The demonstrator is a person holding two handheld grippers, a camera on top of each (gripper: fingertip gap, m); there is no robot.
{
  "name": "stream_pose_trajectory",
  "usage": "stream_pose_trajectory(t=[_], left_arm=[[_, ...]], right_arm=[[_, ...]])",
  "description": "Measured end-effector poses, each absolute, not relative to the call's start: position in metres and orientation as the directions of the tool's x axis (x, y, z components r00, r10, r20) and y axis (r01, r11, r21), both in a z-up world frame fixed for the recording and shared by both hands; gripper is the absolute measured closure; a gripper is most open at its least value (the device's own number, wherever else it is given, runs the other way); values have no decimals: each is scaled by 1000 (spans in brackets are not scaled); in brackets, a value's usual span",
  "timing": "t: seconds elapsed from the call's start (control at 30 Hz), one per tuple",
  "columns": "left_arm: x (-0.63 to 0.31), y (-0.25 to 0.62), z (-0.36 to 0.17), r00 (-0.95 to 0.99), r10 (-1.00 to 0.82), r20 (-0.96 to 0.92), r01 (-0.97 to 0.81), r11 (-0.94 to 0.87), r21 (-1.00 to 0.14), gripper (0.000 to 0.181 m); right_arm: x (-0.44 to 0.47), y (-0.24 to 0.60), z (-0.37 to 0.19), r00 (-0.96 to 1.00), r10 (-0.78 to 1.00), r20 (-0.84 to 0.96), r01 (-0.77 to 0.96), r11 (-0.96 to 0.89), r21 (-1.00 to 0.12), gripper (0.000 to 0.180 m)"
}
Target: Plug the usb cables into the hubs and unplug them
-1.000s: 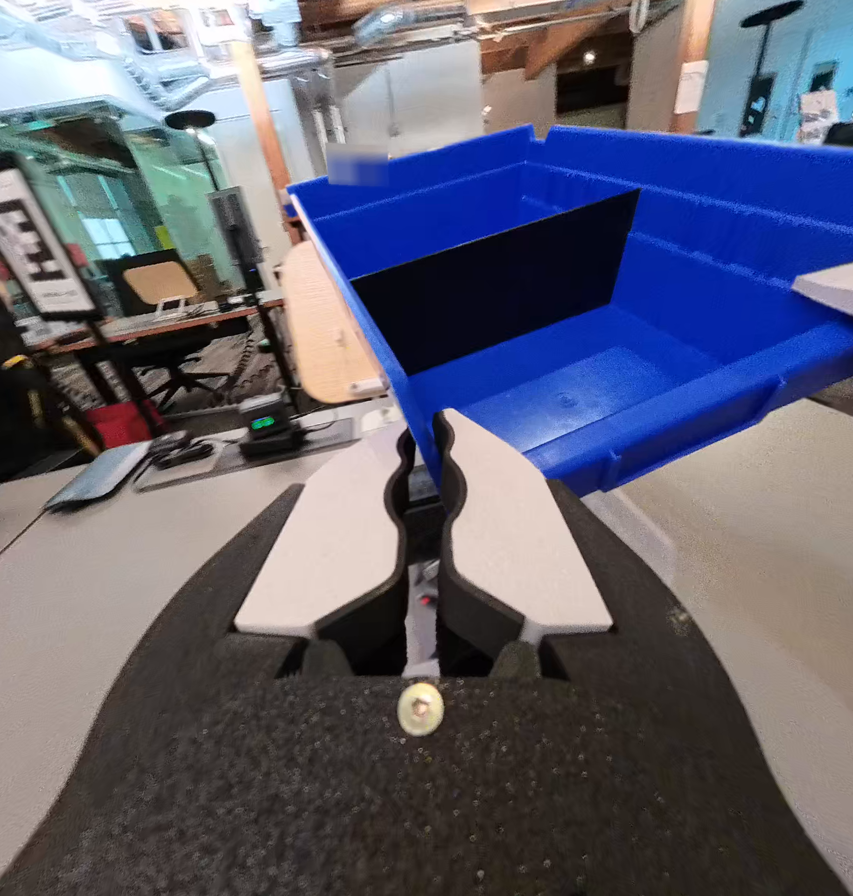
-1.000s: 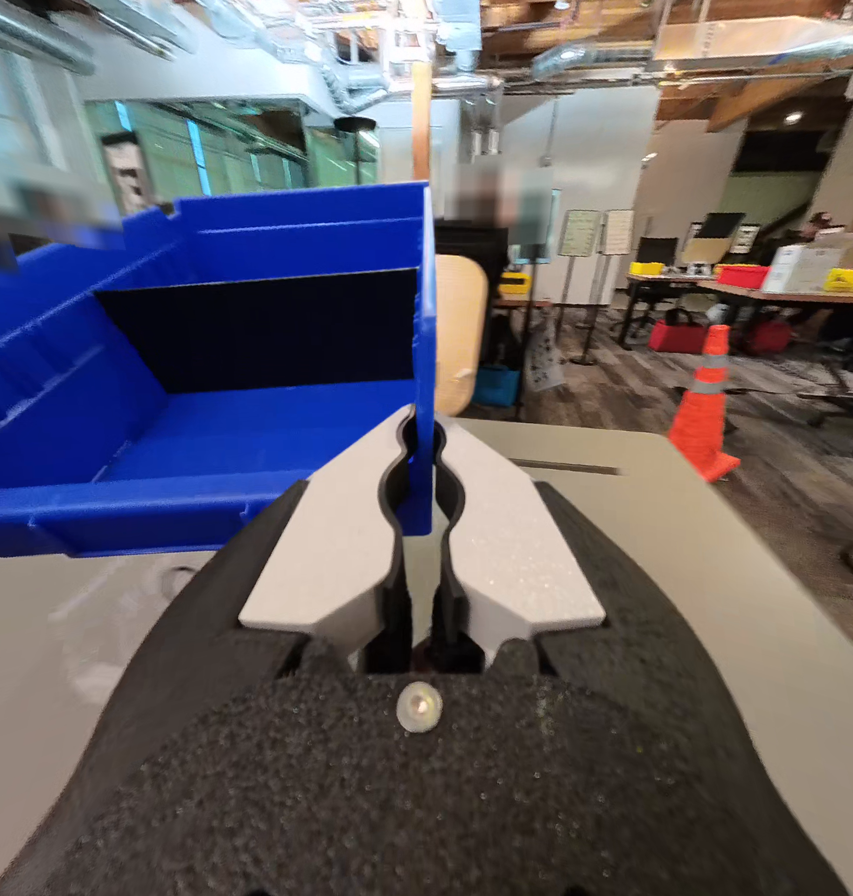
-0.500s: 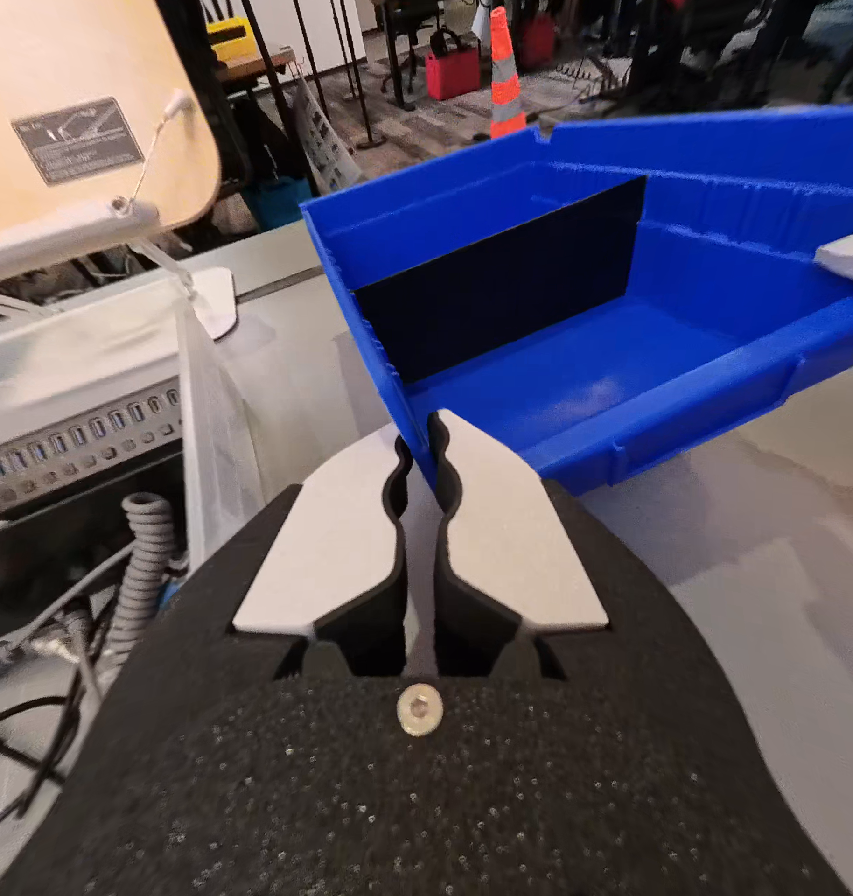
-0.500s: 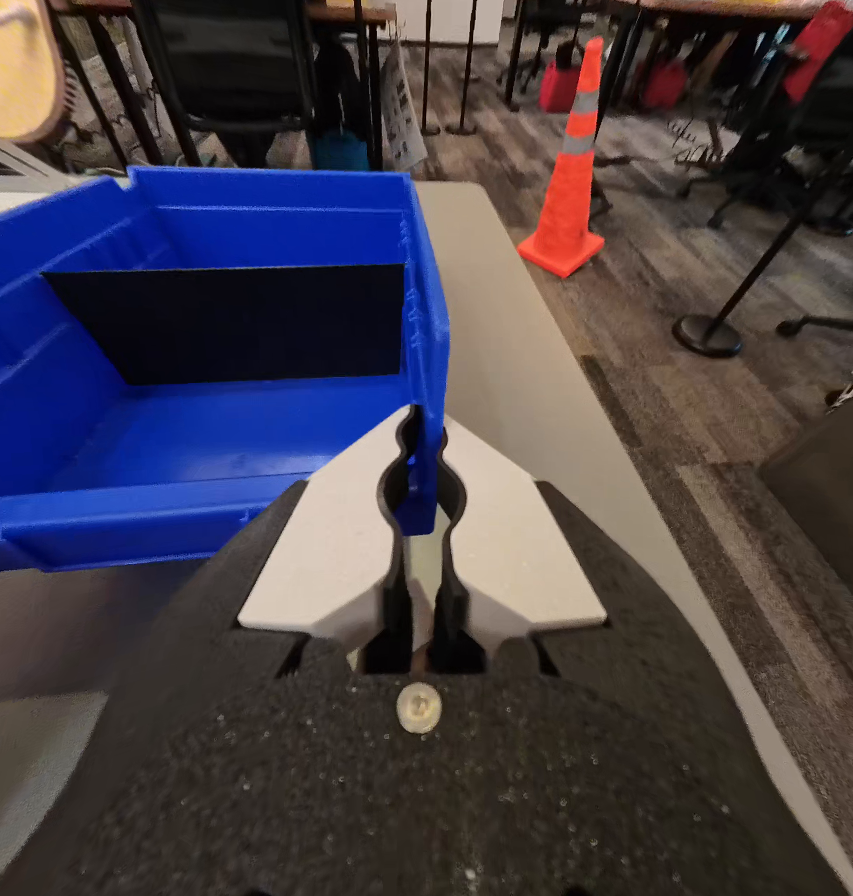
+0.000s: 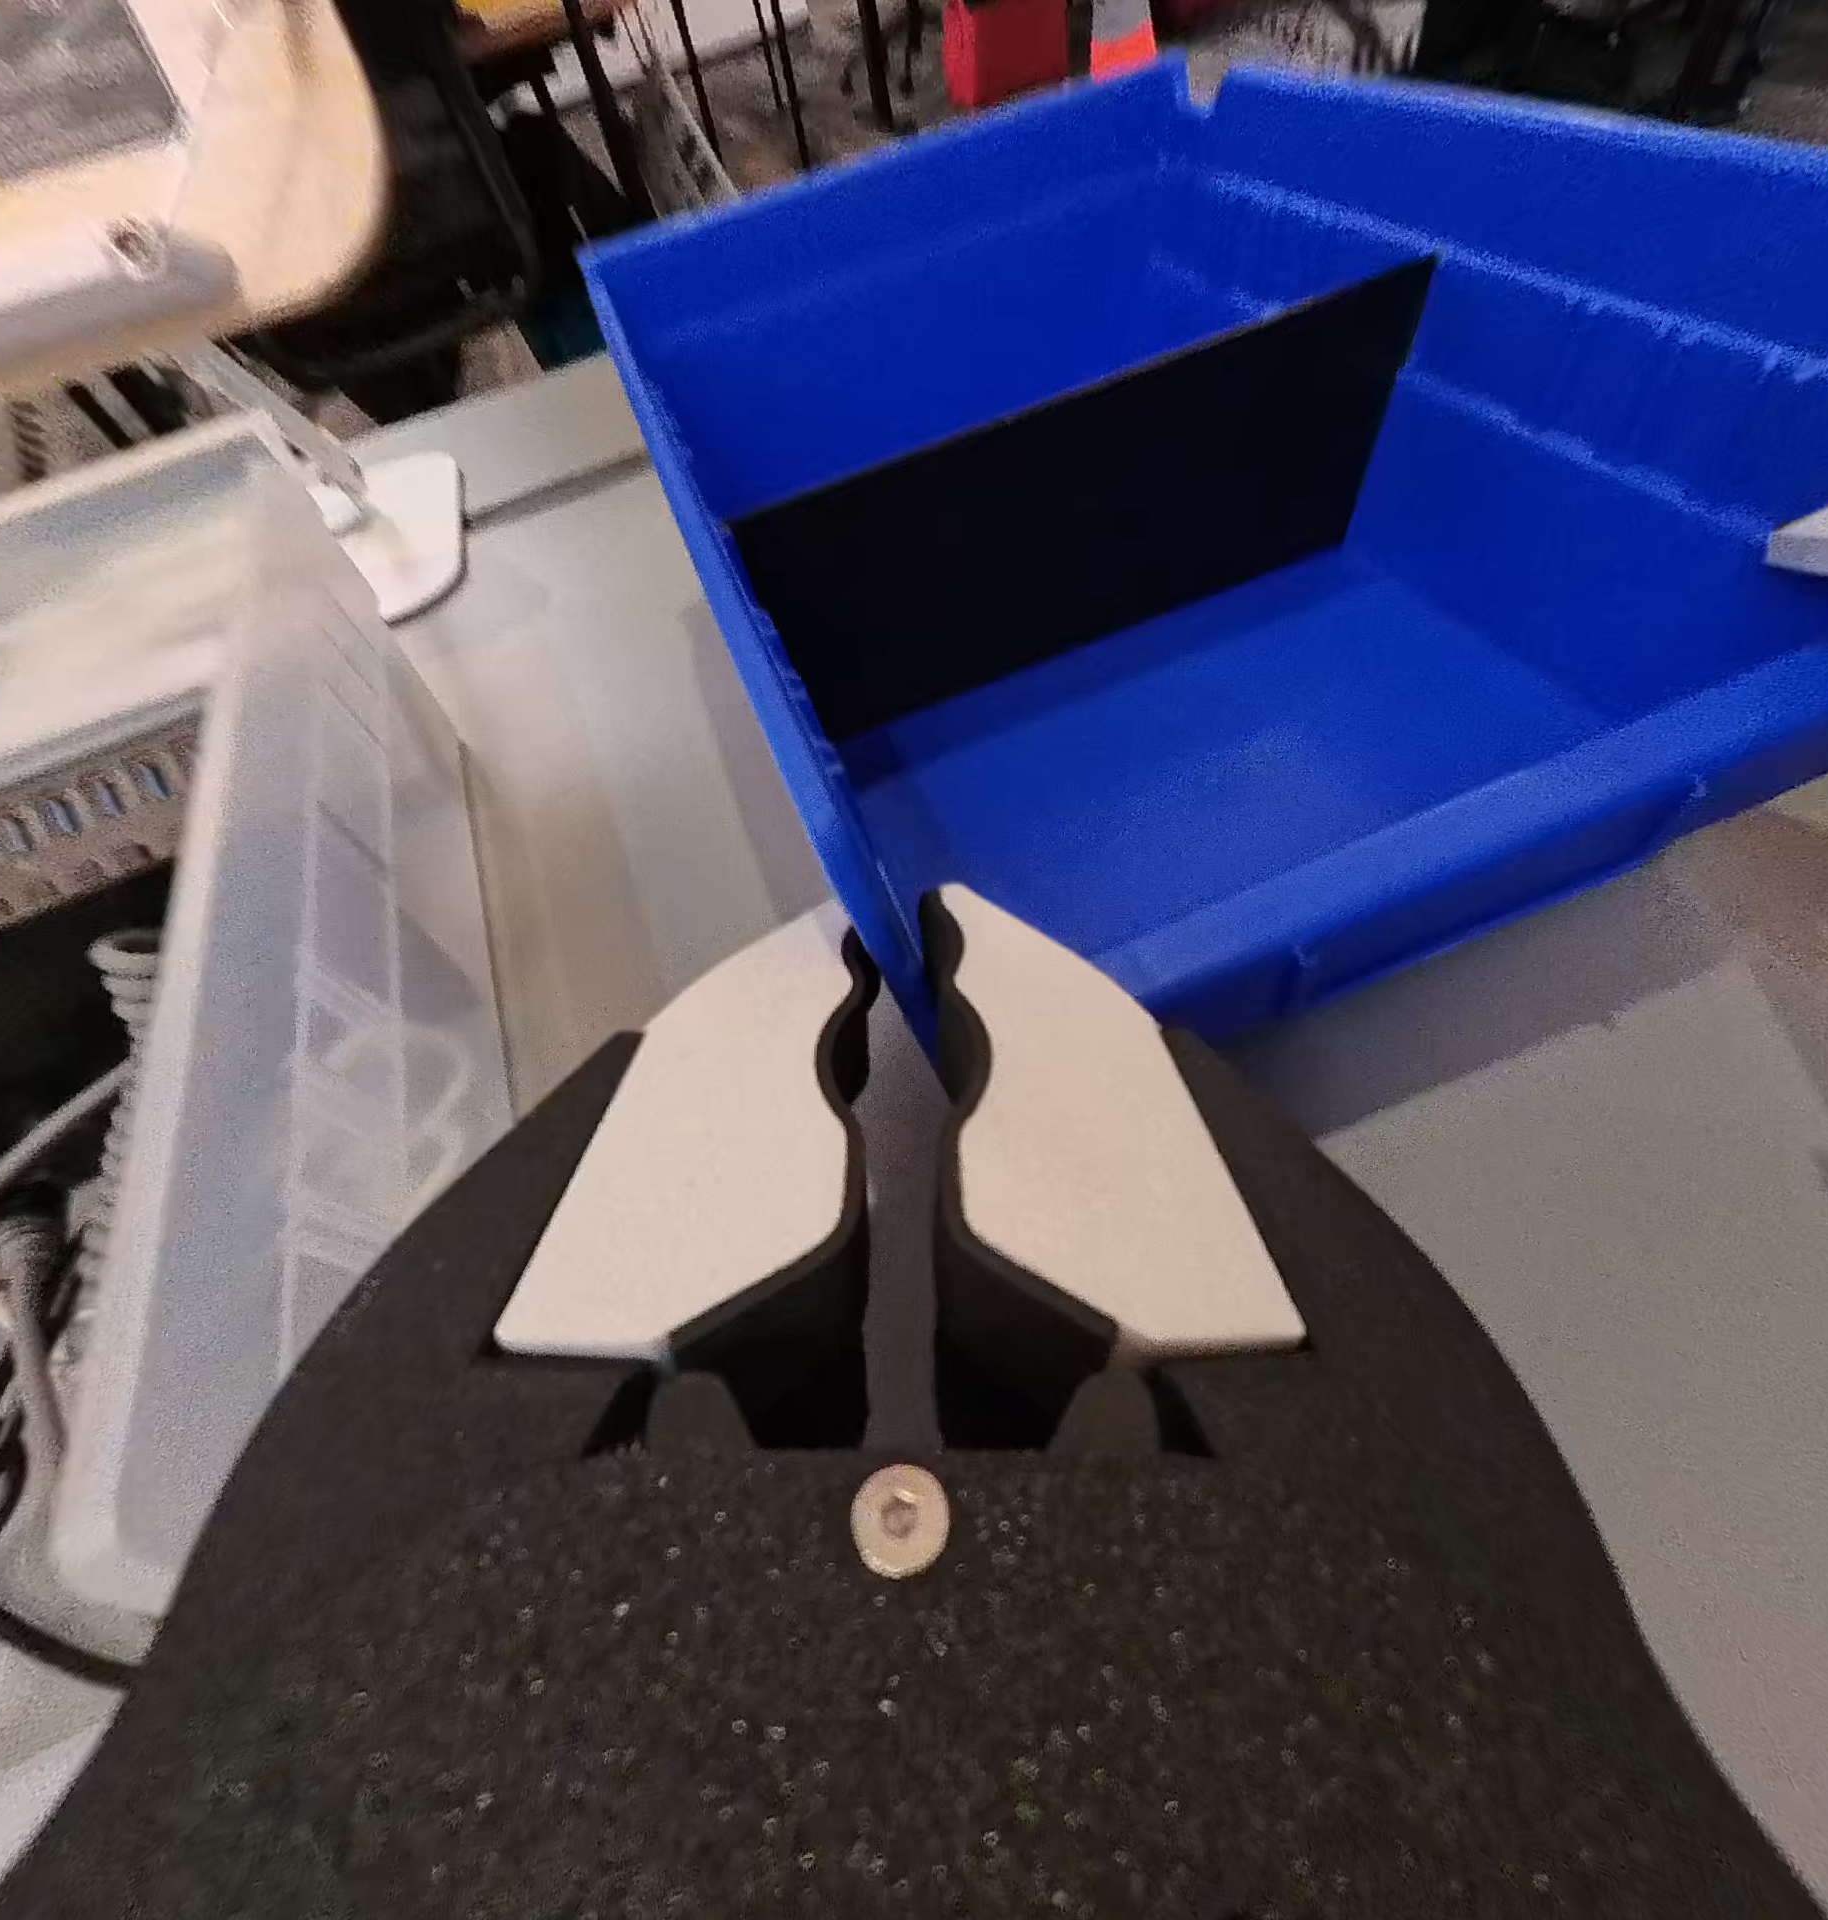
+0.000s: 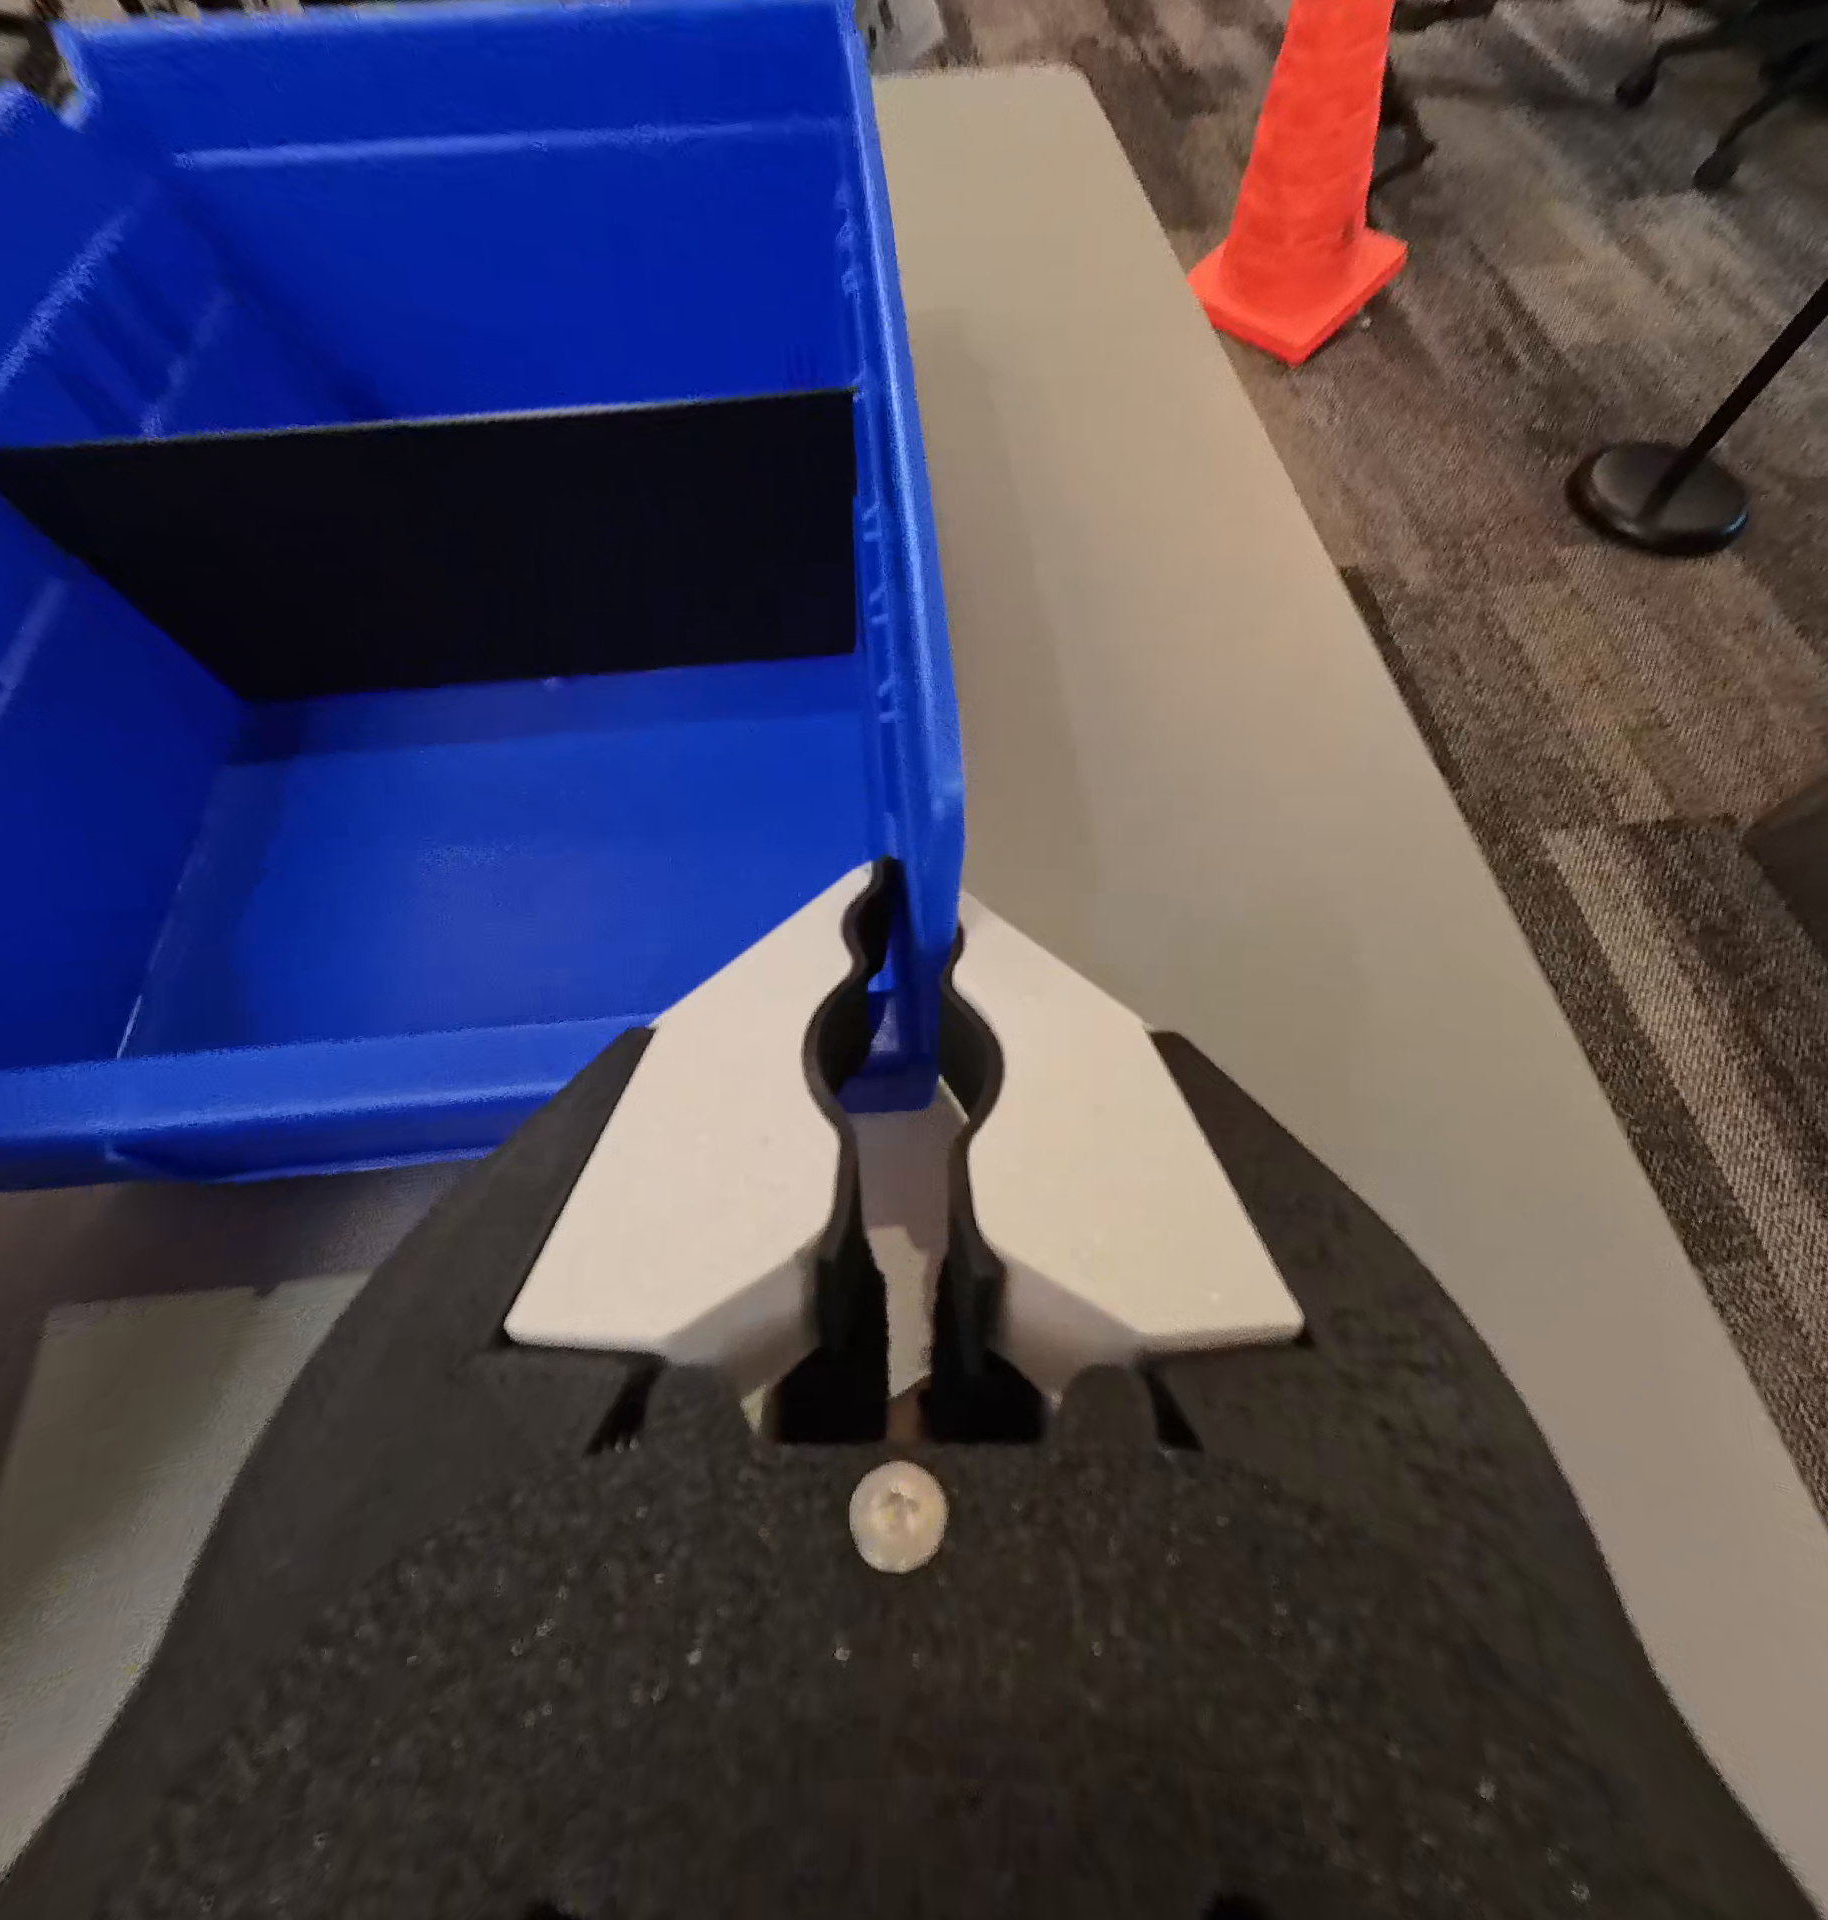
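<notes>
Both claws pinch blue bin (image 5: 1253, 790) walls: left claw (image 5: 897, 940), right claw (image 6: 920, 914); hub (image 5: 68, 800) lies left of left claw.

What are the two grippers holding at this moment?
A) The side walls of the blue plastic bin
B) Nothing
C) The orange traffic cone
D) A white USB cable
A: the left gripper and the right gripper each pinch a side wall of the blue plastic bin.
</notes>
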State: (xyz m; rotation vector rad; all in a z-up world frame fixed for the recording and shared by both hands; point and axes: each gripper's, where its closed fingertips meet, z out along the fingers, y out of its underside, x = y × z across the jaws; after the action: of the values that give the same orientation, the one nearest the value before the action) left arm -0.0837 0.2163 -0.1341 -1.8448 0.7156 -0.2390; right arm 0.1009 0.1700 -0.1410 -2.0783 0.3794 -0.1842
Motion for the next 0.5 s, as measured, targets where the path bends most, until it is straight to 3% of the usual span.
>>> stream_pose_trajectory(t=[0.23, 0.5], left_arm=[[-85, 189, -126, 752, -648, -123, -405, -307, -861, 152], [-176, 143, -16, 707, -698, -111, -278, -131, -952, 151]], right_arm=[[99, 168, -141, 935, -346, -76, -238, -453, -859, 175], [93, 168, -140, 938, -334, -95, -246, -448, -859, 177]])
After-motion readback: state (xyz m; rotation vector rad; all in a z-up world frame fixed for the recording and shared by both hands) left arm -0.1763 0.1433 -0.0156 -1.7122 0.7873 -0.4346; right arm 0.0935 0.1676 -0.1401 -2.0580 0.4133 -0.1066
